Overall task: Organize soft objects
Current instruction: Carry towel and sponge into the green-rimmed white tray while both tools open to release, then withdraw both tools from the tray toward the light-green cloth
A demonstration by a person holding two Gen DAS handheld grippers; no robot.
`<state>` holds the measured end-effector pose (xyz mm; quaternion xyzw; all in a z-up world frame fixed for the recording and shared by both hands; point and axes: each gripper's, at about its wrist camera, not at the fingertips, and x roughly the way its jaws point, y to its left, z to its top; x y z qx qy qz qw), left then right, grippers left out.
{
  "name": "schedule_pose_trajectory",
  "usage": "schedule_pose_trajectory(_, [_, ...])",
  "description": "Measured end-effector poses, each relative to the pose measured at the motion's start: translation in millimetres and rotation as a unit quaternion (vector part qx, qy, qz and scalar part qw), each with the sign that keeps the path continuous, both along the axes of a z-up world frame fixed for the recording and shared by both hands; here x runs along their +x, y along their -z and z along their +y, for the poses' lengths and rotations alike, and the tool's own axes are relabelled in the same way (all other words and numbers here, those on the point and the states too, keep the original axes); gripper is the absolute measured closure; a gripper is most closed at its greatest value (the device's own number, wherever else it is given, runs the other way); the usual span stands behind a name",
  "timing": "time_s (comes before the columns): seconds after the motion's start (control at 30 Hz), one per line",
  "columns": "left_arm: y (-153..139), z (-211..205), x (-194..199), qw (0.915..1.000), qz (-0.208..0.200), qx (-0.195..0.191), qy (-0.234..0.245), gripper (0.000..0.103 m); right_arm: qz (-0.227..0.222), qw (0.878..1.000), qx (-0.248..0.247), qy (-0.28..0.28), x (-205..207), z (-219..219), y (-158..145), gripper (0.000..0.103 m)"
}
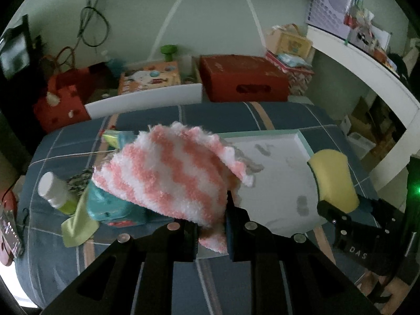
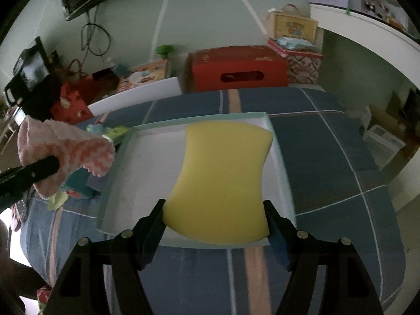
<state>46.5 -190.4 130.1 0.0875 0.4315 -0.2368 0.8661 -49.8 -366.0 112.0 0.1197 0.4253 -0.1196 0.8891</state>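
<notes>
the left claw [image 1: 212,236] is clamped on a fluffy pink-and-white striped sock [image 1: 168,173], its pads pinching one end low in the middle of the left wrist frame while the rest of the sock fans up and left, off the bed. in the right wrist view the same sock [image 2: 71,152] hangs at the left edge, beside a black finger of that claw.

the right claw [image 2: 215,225] is clamped on a yellow sponge [image 2: 223,183], one pad on each of its narrow sides, the sponge filling the centre of the right wrist frame. from the left wrist view the sponge [image 1: 333,178] sits at centre right, showing a dark green scouring layer along its left edge.

under both lies a shallow white tray [image 2: 273,131] with a pale teal rim, resting on a bed [image 2: 328,157] with a blue plaid cover. the sponge is held over the tray; the sock is over the tray's left edge.

left of the tray, on the bed, lie a teal packet [image 1: 110,204], a light green cloth [image 1: 76,225] and a white-capped bottle [image 1: 55,191] on its side. beyond the bed, in the upper middle, stands a red box [image 1: 241,78].
</notes>
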Motion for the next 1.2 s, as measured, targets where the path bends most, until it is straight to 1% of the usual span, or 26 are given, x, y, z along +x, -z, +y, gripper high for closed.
schedule_pose_trajectory(0.2, [13.8, -29.5, 7.7, 0.9998, 0.017, 0.005, 0.013, 0.086, 0.017, 1.000, -0.010, 0.010, 12.0, -20.5, 8.9, 0.029])
schedule_pose_trajectory(0.37, [29.4, -52.5, 17.9, 0.9991, 0.032, 0.020, 0.021, 0.086, 0.031, 0.999, -0.004, 0.018, 22.9, -32.2, 18.5, 0.029])
schedule_pose_trajectory(0.67, [52.3, -73.6, 33.7, 0.9973, 0.065, 0.023, 0.027, 0.084, 0.054, 0.998, 0.004, 0.028, 38.0, -45.0, 33.6, 0.029])
schedule_pose_trajectory(0.7, [53.9, -74.2, 34.1, 0.9970, 0.068, 0.023, 0.028, 0.080, 0.055, 0.998, 0.004, 0.027, 39.0, -45.2, 34.2, 0.029])
schedule_pose_trajectory(0.73, [55.7, -73.9, 34.8, 0.9967, 0.073, 0.021, 0.029, 0.067, 0.056, 0.998, 0.003, 0.027, 39.8, -45.2, 34.2, 0.029])
schedule_pose_trajectory(0.77, [57.4, -72.7, 35.9, 0.9964, 0.078, 0.019, 0.027, 0.058, 0.056, 0.998, 0.002, 0.026, 40.6, -44.7, 34.1, 0.029])
schedule_pose_trajectory(0.8, [58.3, -71.4, 37.0, 0.9962, 0.082, 0.015, 0.024, 0.038, 0.057, 0.998, 0.001, 0.025, 41.2, -44.4, 34.4, 0.028])
schedule_pose_trajectory(0.83, [58.8, -68.5, 38.7, 0.9961, 0.086, 0.010, 0.020, 0.028, 0.060, 0.998, 0.000, 0.025, 41.9, -43.8, 34.7, 0.028])
schedule_pose_trajectory(0.93, [58.0, -60.8, 43.0, 0.9962, 0.087, 0.008, 0.006, 0.026, 0.067, 0.998, -0.007, 0.020, 43.5, -39.8, 35.2, 0.026])
schedule_pose_trajectory(0.97, [57.4, -57.5, 44.4, 0.9963, 0.086, 0.008, 0.002, 0.024, 0.068, 0.997, -0.009, 0.018, 44.0, -38.0, 34.8, 0.023])
schedule_pose_trajectory(1.0, [56.5, -54.5, 45.1, 0.9964, 0.085, 0.008, -0.001, 0.021, 0.068, 0.997, -0.012, 0.016, 44.1, -35.6, 34.0, 0.019])
schedule_pose_trajectory(1.03, [55.7, -52.4, 45.7, 0.9965, 0.083, 0.008, -0.003, 0.017, 0.067, 0.997, -0.015, 0.016, 44.0, -33.2, 33.0, 0.017])
schedule_pose_trajectory(1.1, [53.3, -46.0, 45.7, 0.9969, 0.078, 0.008, -0.010, 0.014, 0.065, 0.998, -0.022, 0.012, 42.9, -28.2, 30.6, 0.011])
schedule_pose_trajectory(1.17, [51.8, -40.5, 46.0, 0.9970, 0.075, 0.010, -0.014, 0.013, 0.065, 0.997, -0.026, 0.012, 42.1, -24.6, 28.4, 0.004])
schedule_pose_trajectory(1.2, [50.9, -37.6, 45.6, 0.9971, 0.073, 0.012, -0.015, 0.011, 0.063, 0.998, -0.029, 0.012, 41.1, -22.4, 26.9, 0.002])
